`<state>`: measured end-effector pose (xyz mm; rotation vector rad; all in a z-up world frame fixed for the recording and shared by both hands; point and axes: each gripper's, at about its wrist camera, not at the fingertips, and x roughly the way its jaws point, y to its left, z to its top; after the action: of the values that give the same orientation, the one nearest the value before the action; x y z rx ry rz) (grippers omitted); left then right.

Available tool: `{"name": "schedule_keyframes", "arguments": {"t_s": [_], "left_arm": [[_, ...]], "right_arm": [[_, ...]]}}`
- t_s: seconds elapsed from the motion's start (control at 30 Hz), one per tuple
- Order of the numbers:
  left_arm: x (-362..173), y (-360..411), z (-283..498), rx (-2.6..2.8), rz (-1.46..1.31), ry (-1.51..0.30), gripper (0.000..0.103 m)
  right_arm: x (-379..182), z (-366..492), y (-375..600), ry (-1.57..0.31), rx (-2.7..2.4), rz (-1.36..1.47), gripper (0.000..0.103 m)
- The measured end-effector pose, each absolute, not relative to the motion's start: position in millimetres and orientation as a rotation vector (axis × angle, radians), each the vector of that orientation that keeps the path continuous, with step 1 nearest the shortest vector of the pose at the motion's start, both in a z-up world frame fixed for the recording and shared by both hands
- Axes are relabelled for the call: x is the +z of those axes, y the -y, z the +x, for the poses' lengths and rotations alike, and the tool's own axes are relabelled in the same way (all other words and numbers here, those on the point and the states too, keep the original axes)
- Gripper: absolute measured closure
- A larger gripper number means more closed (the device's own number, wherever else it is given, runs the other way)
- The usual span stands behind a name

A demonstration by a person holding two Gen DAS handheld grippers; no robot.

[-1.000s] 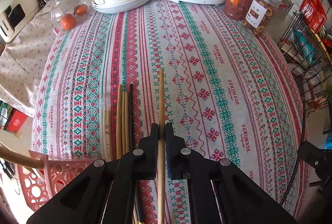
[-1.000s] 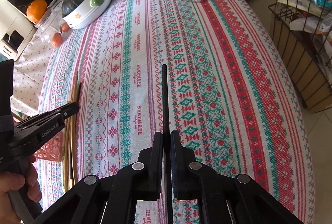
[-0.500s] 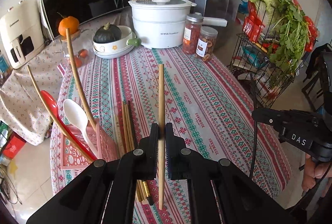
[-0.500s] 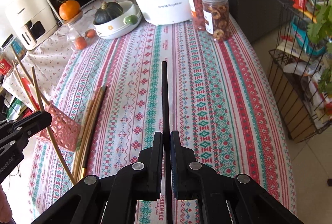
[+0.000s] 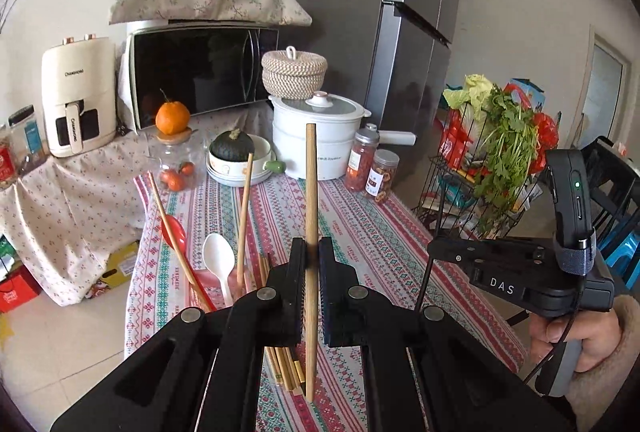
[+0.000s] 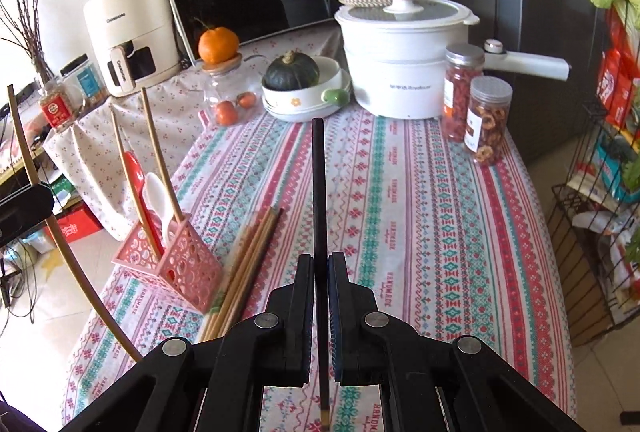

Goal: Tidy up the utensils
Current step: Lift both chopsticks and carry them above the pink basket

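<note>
My left gripper [image 5: 309, 247] is shut on a light wooden chopstick [image 5: 311, 188] and holds it upright above the table. My right gripper [image 6: 319, 262] is shut on a black chopstick [image 6: 319, 188], also lifted. A pink perforated utensil holder [image 6: 182, 266] stands at the table's left edge with a red spoon [image 6: 134, 168], a white spoon [image 6: 158, 192] and wooden chopsticks in it. Several chopsticks [image 6: 248, 256] lie on the cloth beside the holder. In the left wrist view the holder [image 5: 208, 284] is partly hidden behind my fingers, and the right gripper [image 5: 440, 250] shows at the right.
A patterned tablecloth [image 6: 420, 212] covers the table. At the back stand a white pot [image 6: 404, 60], two jars [image 6: 476, 112], a bowl with a squash [image 6: 304, 84] and a glass jar with an orange [image 6: 224, 80]. A wire rack [image 6: 600, 212] stands at the right.
Both grippers have lifted and tilted up from the table with their chopsticks. The views now take in the holder and the back of the room.
</note>
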<state>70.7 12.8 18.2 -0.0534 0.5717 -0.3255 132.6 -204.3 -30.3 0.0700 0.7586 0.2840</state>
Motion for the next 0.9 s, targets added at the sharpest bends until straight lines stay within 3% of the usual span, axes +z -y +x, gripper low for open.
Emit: {"name": "schedule_keyframes", "arguments": {"t_s": [0.37,0.9], "left_arm": [[57,-69,60,-0.235,-0.156,-0.373,0.097],[27,-100,101,-0.062,-0.204,-0.325,0.097]], "right_arm": [[4,125,176,-0.635,0.36,0.088,0.098],[18,117,147,-0.588,0.441,0.103,0.098]]}}
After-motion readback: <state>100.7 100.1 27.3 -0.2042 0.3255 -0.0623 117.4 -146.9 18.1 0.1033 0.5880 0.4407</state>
